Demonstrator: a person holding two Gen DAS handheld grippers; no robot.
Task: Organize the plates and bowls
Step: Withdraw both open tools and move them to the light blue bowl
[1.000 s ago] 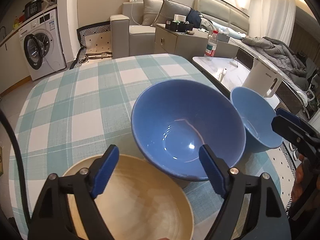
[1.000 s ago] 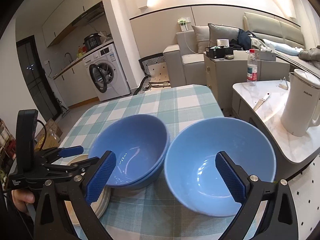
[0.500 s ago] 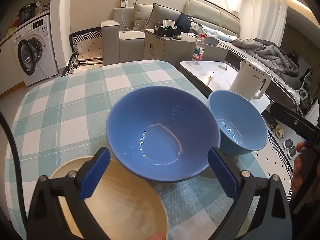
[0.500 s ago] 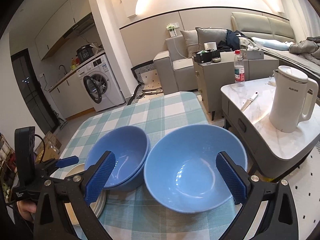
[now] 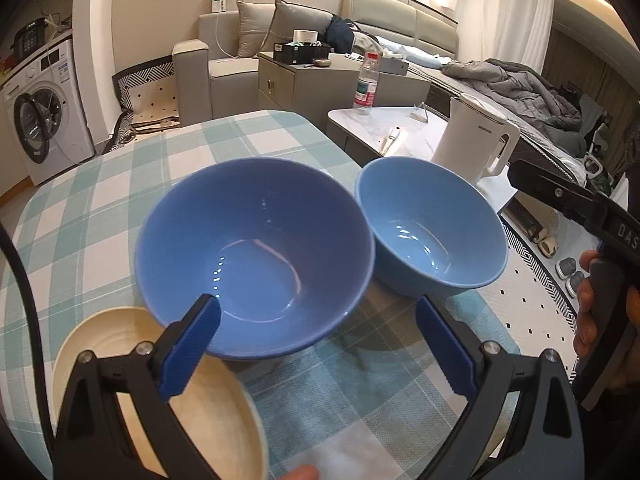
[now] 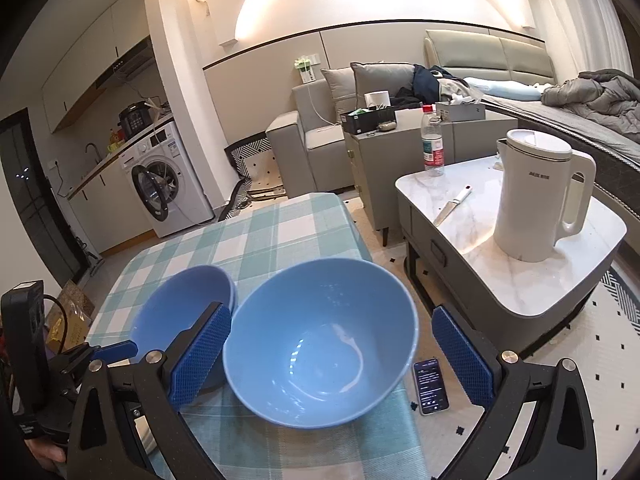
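A large darker blue bowl (image 5: 256,256) sits on the checked tablecloth; in the right wrist view (image 6: 180,312) it looks like two nested bowls. A lighter blue bowl (image 5: 430,228) stands to its right near the table's right edge, also in the right wrist view (image 6: 320,340). A cream plate (image 5: 160,400) lies at the near left. My left gripper (image 5: 316,344) is open and empty above the near rim of the darker bowl. My right gripper (image 6: 332,356) is open and empty, its jaws straddling the lighter bowl without touching it.
The table (image 5: 100,184) has a teal and white checked cloth. A low marble side table (image 6: 520,248) to the right holds a white kettle (image 6: 536,196), a water bottle (image 6: 433,146) and a knife (image 6: 452,206). A phone (image 6: 430,386) lies on the rug below.
Both grippers have pulled back and up from the bowls, which look smaller and farther. The bowls and plate have not moved. Both grippers stay open.
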